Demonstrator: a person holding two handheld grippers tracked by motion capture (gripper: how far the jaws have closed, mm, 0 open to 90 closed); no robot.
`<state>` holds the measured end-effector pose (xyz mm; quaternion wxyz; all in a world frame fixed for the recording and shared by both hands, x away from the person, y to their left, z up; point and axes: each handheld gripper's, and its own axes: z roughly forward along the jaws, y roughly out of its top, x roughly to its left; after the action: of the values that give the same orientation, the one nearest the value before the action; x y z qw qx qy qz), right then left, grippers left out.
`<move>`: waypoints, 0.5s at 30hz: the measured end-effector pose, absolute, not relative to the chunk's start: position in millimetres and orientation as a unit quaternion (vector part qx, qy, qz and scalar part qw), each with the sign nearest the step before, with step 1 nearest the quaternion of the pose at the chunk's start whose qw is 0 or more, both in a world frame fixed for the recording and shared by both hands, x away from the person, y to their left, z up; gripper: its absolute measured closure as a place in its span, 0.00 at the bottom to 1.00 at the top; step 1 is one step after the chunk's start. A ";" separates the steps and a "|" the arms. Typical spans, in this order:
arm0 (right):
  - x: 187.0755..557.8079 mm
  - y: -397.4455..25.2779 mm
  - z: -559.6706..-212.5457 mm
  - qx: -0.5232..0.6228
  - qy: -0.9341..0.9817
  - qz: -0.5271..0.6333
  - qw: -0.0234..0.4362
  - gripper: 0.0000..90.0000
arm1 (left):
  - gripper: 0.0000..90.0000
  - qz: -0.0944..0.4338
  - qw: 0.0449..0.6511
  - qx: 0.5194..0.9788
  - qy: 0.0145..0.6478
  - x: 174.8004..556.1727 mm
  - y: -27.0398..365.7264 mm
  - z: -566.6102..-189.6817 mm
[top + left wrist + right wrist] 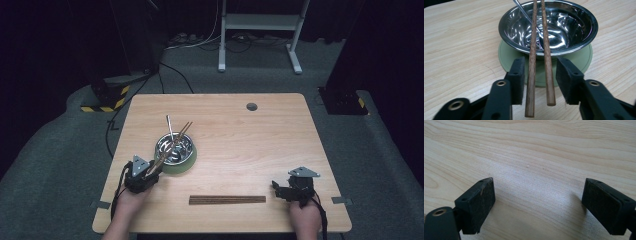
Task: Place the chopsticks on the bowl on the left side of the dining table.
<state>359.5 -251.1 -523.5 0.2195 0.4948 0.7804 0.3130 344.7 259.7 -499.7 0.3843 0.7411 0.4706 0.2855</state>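
In my left gripper view, the chopsticks (539,57) and spoon (524,12) run past the top edge, far ends unseen.

Brown chopsticks (539,50), silver bowl (564,30), green coaster (581,58).

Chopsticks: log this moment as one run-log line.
left gripper: open around chopsticks | chopsticks: across steel bowl | right gripper: open, empty
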 end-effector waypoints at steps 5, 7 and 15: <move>359.5 -250.9 -523.7 0.495 0.780 0.313 0.221 0.12 | 0.80 0.284 0.380 0.746 0.467 344.0 257.8 -500.6; 359.5 -251.0 -523.6 0.495 0.780 0.313 0.220 0.12 | 0.83 0.281 0.382 0.751 0.459 343.5 256.8 -500.8; 359.5 -250.9 -523.7 0.495 0.780 0.313 0.221 0.12 | 0.85 0.266 0.396 0.767 0.429 341.0 251.5 -499.7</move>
<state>359.5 -250.9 -523.7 0.2210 0.4946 0.7799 0.3133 341.0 251.5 -499.7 0.3956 0.7673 0.4290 0.2658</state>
